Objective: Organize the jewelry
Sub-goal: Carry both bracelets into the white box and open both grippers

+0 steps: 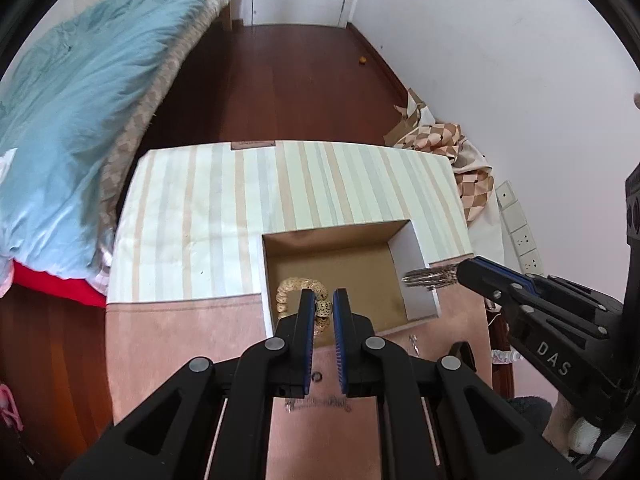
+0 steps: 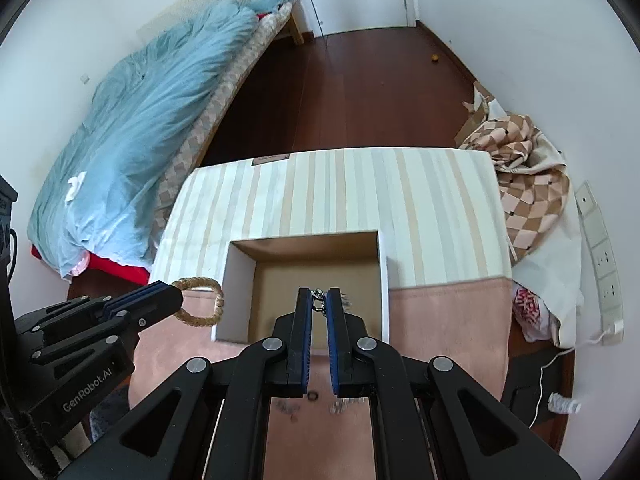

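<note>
Two pieces of jewelry hang over the open cardboard box [image 2: 236,280] near the worktop's [image 1: 180,344] front edge. Our left gripper [image 1: 323,304] pinches a beaded bracelet [image 1: 294,289], a pale tan, speckled loop, at the box's left wall, its ring draping partly inside. Our right gripper [image 2: 319,303] pinches a silvery chain piece [image 1: 430,276], which sticks out past the fingers over the box's right side. Both look poised for a drop; neither arm seems nearer.
</note>
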Tool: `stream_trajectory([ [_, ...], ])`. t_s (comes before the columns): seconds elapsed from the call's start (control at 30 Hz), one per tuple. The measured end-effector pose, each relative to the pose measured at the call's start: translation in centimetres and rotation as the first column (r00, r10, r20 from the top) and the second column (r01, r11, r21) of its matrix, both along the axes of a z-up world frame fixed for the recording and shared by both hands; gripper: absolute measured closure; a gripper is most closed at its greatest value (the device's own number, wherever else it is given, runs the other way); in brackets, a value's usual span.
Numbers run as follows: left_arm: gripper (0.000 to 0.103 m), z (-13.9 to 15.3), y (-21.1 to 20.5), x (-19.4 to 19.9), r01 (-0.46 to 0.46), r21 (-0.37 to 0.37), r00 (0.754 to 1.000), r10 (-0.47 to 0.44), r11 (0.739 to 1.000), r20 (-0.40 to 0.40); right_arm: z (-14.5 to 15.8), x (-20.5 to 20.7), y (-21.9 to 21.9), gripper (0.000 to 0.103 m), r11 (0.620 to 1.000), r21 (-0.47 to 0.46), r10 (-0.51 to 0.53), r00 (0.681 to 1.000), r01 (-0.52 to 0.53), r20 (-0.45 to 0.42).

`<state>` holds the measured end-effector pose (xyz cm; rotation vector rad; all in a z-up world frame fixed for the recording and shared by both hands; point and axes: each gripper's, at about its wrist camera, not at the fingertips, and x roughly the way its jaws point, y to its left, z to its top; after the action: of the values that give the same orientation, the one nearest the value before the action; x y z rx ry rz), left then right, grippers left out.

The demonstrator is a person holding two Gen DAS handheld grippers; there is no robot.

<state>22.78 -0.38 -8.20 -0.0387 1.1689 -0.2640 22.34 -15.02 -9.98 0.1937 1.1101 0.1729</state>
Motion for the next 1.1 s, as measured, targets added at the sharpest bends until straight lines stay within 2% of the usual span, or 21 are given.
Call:
stream_trajectory([
  [0.13,0.094,-1.7,0.4,2.5,-0.026,-0.008,0.997,0.026,1.000,-0.072,-1.7,2.6,0.5,0.095,1.000,0.007,0.026,0.999,-0.026,-0.047],
  [0.23,0.088,-2.6,1.2,3.9,-0.068,-0.010,0.993,0.067,0.998,-0.101,-3.7,4.7,0.5,0.094,0.999,0.028,0.036,0.991,-0.033,-0.129],
  [0.3,0.067,-2.9,1.5,4.4,-0.088,0.027,0.992,0.090,0.996,-0.087,-4.5,5.3,0.2,0.093,0.999,0.041,0.038,0.987,-0.032,-0.153],
  [0.33,0.045,-2.9,1.6,4.5,-0.095,0.040,0.992,0.098,0.995,-0.077,-4.8,5.4,0.0,0.091,0.999,0.032,0.024,0.987,-0.019,-0.160],
  [0.37,0.030,-3.0,1.9,4.5,-0.103,0.048,0.992,0.106,0.994,-0.064,-5.1,5.4,-0.2,0.080,1.000,0.028,0.016,0.986,-0.012,-0.164],
  [0.4,0.028,-3.0,2.1,4.3,-0.114,0.060,0.992,0.117,0.992,-0.047,-5.4,5.4,-0.4,0.061,1.000,0.029,0.013,0.985,-0.008,-0.172],
  [0.47,0.026,-3.2,2.5,4.2,-0.127,0.084,0.991,0.131,0.988,-0.036,-5.9,5.0,-0.7,0.039,1.000,0.001,-0.004,0.984,0.004,-0.177],
  [0.5,0.024,-3.5,2.7,4.0,-0.137,0.104,0.989,0.141,0.985,-0.033,-6.2,4.7,-0.9,0.037,1.000,-0.006,-0.008,0.984,0.007,-0.180],
  [0.57,0.003,-4.1,2.9,3.7,-0.149,0.138,0.988,0.154,0.979,-0.025,-6.6,4.2,-1.0,0.035,0.997,-0.073,-0.024,0.984,0.011,-0.179],
  [0.6,0.002,-4.3,3.0,3.6,-0.153,0.148,0.987,0.158,0.977,-0.020,-6.6,3.9,-1.0,0.025,0.996,-0.090,-0.024,0.984,0.009,-0.174],
  [0.67,0.002,-4.8,3.0,3.0,-0.162,0.170,0.986,0.166,0.972,-0.009,-6.9,3.2,-0.8,0.014,0.992,-0.130,-0.025,0.986,0.003,-0.167],
  [0.77,0.001,-5.5,3.1,2.2,-0.177,0.199,0.984,0.179,0.964,0.008,-7.0,2.2,-0.4,0.012,0.983,-0.185,-0.023,0.989,-0.004,-0.143],
  [0.87,0.001,-5.8,3.3,1.7,-0.194,0.205,0.981,0.193,0.959,0.022,-7.4,1.5,0.0,0.004,0.977,-0.213,-0.025,0.990,-0.006,-0.141],
  [1.1,0.001,-5.5,3.3,0.7,-0.200,0.197,0.980,0.200,0.960,0.024,-7.5,0.4,0.3,0.004,0.972,-0.237,-0.035,0.991,0.003,-0.131],
])
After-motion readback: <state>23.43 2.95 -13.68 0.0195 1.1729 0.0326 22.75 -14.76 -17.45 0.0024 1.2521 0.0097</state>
